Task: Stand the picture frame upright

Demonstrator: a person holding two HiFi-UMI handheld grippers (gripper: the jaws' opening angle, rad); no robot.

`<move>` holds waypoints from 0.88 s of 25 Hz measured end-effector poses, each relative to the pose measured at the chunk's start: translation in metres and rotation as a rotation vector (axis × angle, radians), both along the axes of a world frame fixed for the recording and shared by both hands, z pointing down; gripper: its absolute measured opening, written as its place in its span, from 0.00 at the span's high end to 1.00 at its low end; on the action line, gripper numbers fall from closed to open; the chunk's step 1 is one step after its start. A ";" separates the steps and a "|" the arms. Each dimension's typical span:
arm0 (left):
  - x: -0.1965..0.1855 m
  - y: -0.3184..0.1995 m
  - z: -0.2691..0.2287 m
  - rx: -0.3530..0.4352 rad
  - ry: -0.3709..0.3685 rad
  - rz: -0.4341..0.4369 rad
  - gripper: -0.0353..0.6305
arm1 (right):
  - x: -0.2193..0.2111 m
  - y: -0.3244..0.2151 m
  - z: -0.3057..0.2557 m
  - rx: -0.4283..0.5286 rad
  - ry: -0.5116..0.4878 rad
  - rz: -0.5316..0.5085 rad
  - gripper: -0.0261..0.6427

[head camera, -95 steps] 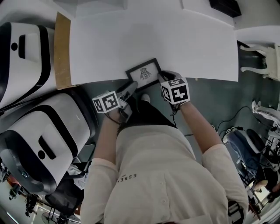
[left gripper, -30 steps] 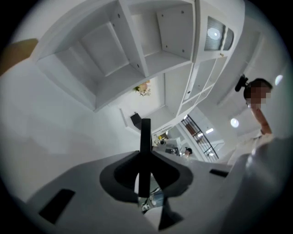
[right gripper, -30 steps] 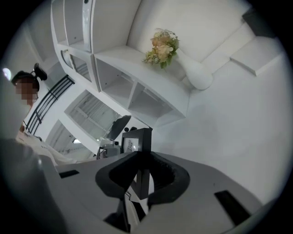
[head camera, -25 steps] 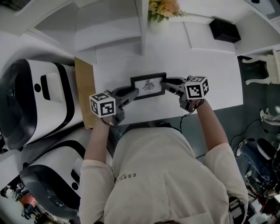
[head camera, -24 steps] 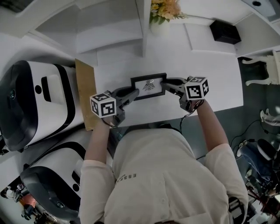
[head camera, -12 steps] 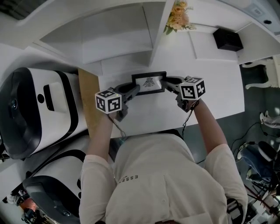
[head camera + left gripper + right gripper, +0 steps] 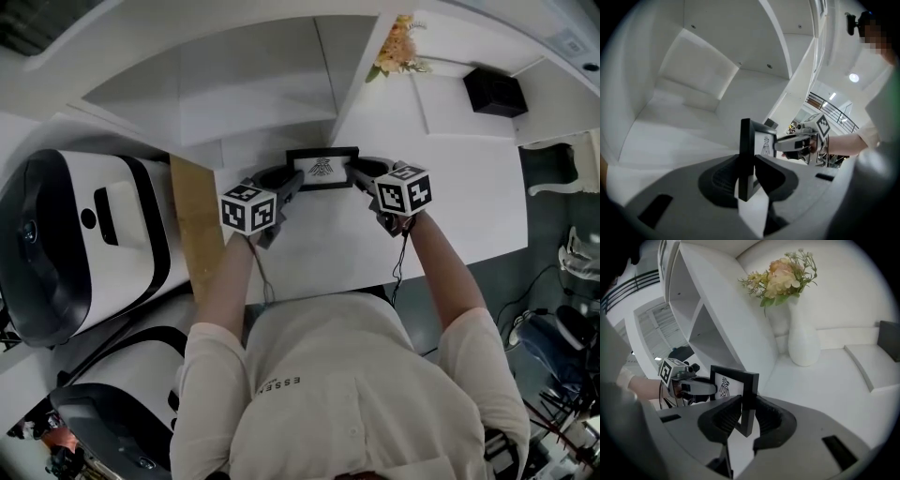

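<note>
The black rectangular picture frame [image 7: 322, 169] with a small dark bird-like drawing on white paper stands upright, held between the 2 grippers above the rear part of the white tabletop [image 7: 450, 187]. It is just in front of the white shelf unit [image 7: 253, 84], close to the vertical divider. I cannot tell if its lower edge touches the tabletop.

The left gripper [image 7: 292, 180] holds the left side bar of the frame. In the left gripper view the bar stands vertical between the 2 dark ribbed pads [image 7: 723, 180]. The jaws are narrow and are opening at this moment, yet both pads appear to touch the bar.

The right gripper [image 7: 356, 173] holds the opposite side bar. In the right gripper view its jaws are narrow and closed on this bar, with a pad [image 7: 725, 419] pressed on each face of it.

Each gripper view shows the other gripper at the far side of the frame.

A white ceramic vase [image 7: 802, 341] with yellow and pink flowers [image 7: 398, 47] stands on the tabletop behind and to the right of the frame, well apart from it. A small black box [image 7: 494, 92] lies at the far right. A brown flat board [image 7: 197, 225] lies along the left edge of the tabletop.
</note>
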State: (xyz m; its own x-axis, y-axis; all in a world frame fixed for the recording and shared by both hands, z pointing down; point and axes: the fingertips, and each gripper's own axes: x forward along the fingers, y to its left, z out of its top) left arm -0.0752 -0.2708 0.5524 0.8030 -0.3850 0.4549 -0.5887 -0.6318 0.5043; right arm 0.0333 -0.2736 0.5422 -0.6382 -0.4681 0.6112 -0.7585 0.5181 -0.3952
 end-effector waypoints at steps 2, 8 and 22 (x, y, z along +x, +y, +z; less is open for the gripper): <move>0.001 -0.003 0.003 0.008 -0.015 0.003 0.82 | 0.000 -0.003 0.003 0.013 0.030 -0.010 0.83; 0.002 -0.014 0.008 0.045 -0.041 -0.003 0.81 | 0.001 -0.016 0.007 0.070 0.091 0.000 0.83; -0.004 -0.025 0.019 0.152 -0.198 0.071 0.81 | -0.007 -0.026 0.009 0.175 0.197 -0.034 0.83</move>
